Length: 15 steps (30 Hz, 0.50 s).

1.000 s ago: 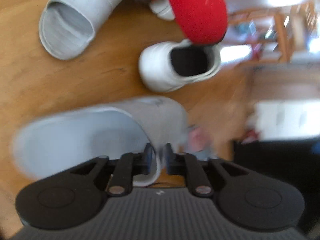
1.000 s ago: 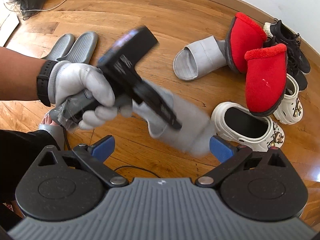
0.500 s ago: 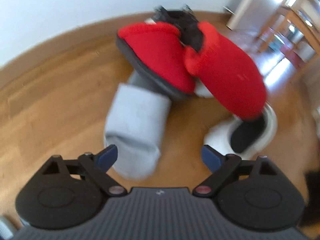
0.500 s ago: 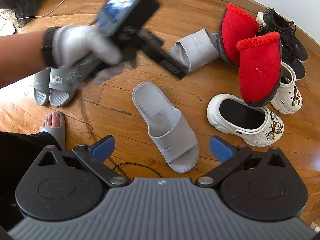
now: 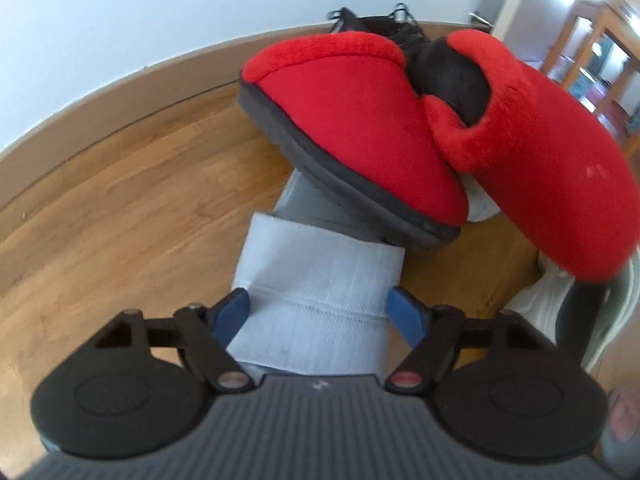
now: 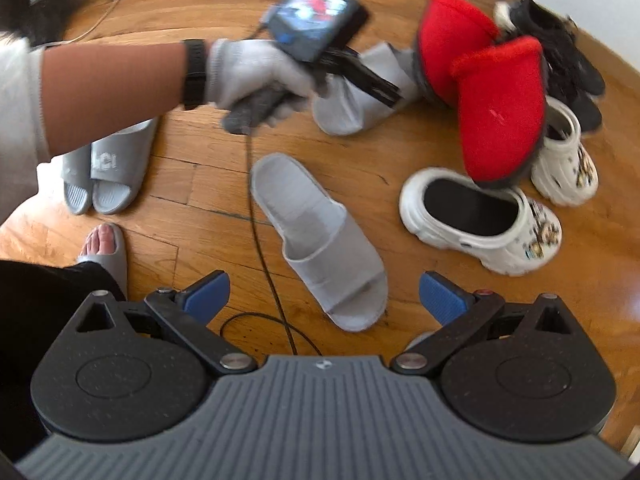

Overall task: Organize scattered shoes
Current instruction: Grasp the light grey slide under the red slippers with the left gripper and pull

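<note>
Left wrist view: you are straddling a grey slipper (image 5: 320, 292) with the left gripper (image 5: 322, 312) wide, unclosed; right gripper (image 6: 324, 292) is hanging wide, empty. Red slippers (image 6: 480, 92) and clogs (image 6: 480, 216) are lying unsorted.

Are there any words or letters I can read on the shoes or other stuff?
"CI" or similar: pale letters on the strap of the grey slide sandal; its start is cut off, so the word is unclear.
White clogs' charms: pictures, too blurred to read.
Left gripper's screen: picture only, no readable text.
</note>
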{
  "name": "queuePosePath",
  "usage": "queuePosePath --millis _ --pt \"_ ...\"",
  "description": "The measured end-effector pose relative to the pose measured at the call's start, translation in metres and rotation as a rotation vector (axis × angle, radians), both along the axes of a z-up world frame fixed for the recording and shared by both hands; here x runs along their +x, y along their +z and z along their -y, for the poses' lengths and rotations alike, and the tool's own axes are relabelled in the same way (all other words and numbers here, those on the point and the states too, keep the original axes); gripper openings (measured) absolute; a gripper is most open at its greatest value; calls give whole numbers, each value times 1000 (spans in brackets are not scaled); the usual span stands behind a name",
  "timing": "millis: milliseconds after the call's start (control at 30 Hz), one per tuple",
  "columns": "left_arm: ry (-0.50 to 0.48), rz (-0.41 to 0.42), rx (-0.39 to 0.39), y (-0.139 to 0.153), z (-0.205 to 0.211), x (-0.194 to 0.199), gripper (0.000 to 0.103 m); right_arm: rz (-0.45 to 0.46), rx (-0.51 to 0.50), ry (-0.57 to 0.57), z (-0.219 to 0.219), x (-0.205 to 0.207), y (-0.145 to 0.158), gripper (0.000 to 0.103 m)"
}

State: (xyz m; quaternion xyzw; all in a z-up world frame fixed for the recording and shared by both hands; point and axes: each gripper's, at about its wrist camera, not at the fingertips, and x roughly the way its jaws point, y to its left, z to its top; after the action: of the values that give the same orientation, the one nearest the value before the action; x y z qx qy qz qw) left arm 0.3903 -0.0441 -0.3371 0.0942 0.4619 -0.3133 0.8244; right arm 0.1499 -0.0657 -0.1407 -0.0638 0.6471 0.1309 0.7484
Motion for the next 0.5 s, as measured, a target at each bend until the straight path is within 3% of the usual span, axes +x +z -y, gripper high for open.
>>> queuePosePath --millis 167,233,333,467,500 --pt "-19 14 -15 4 -10 0 51 0 19 4 -4 1 3 102" --pt "-30 5 -26 6 -18 0 33 6 26 24 -9 0 4 102" --pt "-55 8 -26 9 -29 -1 19 -1 20 21 -10 0 2 102" --pt "-119 79 32 17 -30 -10 21 -14 6 11 -8 1 -3 102" --pt "-131 97 40 19 -25 -15 34 -14 5 8 -7 3 -3 102"
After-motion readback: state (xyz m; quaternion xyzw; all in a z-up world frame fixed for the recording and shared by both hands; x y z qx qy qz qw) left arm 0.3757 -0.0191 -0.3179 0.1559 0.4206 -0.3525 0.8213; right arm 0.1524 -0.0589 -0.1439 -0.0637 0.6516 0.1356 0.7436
